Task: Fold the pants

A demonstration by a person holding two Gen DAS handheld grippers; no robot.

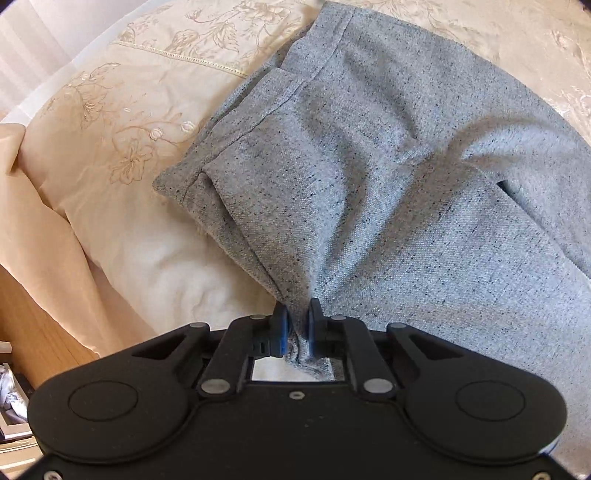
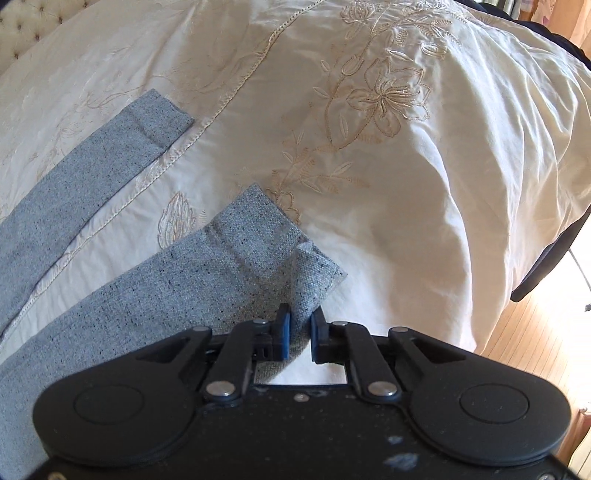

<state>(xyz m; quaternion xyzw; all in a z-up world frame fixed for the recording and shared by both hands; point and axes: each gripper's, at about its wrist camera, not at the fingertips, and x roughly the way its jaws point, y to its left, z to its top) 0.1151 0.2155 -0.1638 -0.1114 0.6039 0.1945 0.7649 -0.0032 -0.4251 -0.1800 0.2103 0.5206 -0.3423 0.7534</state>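
Grey speckled pants (image 1: 388, 177) lie on a cream embroidered bedspread (image 1: 110, 122). In the left wrist view my left gripper (image 1: 297, 328) is shut on a bunched fold of the pants at the waist end, the fabric pulled into a ridge between the blue pads. In the right wrist view my right gripper (image 2: 300, 334) is shut on the hem corner of the near pant leg (image 2: 236, 258), which is lifted and curled. The other leg (image 2: 92, 162) lies flat further left.
The bedspread (image 2: 424, 184) bulges to the right and drops off at the bed edge. A wooden floor (image 2: 535, 350) shows at right. A wooden bed side (image 1: 33, 321) and clutter show at lower left. A tufted headboard (image 2: 22, 26) is at top left.
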